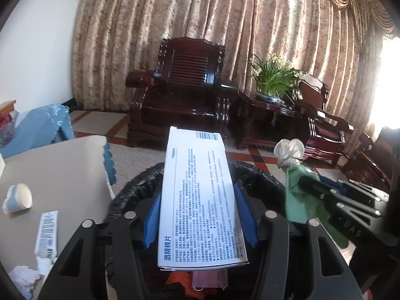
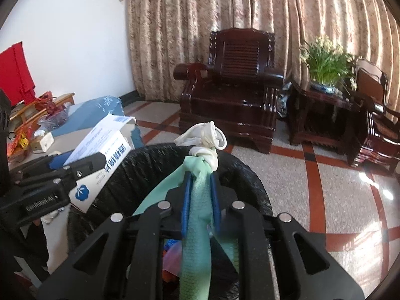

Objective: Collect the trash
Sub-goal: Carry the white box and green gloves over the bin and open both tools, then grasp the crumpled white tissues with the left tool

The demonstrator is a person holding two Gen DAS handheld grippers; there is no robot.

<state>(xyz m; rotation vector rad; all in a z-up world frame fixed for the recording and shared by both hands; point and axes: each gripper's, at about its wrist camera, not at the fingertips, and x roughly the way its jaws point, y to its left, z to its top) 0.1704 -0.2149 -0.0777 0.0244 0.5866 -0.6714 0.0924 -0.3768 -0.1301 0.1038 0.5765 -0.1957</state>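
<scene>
The box [image 1: 197, 200] looks like matt printed cardboard, and the glove [image 2: 197, 215] like textured green rubber knotted to a smooth white piece. The bin liner [image 2: 140, 165] is crinkled glossy black plastic; the armchair [image 1: 180, 87] is dark polished wood, the curtains [image 1: 250, 25] patterned cloth.

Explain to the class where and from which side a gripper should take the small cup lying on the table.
The cup lies tipped on the table, mouth facing right. Probably best to come from above and close across its side walls mid-body; the rim looks easy to slip off.
</scene>
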